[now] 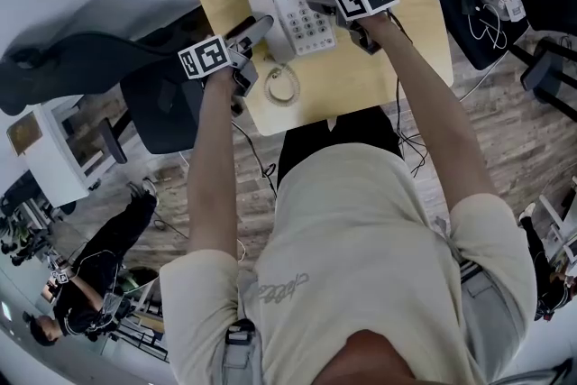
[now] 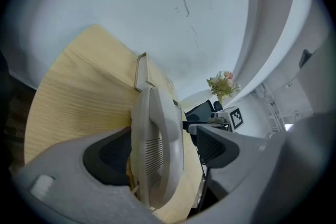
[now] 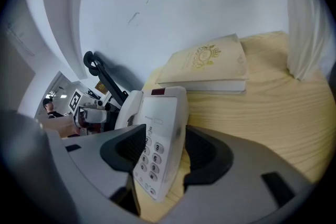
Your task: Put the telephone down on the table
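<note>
A white telephone (image 1: 293,9) with a keypad lies on the small wooden table (image 1: 397,59); its coiled cord (image 1: 281,86) rests in front of it. My left gripper (image 1: 255,29) straddles the handset (image 2: 157,134) on the phone's left side. Its left pad (image 2: 107,157) lies against the handset, while a strip of table shows before the right pad (image 2: 215,147). My right gripper (image 1: 326,13) is shut on the phone's right edge (image 3: 160,134), one pad (image 3: 123,149) over the keypad and the other (image 3: 207,152) against the side.
A cream book (image 3: 207,65) lies at the table's far edge by the wall. Flowers (image 2: 221,84) stand at the far right corner. A dark chair (image 1: 158,108) stands left of the table, cables and bags (image 1: 491,0) lie at the right, and a person (image 1: 90,275) sits at lower left.
</note>
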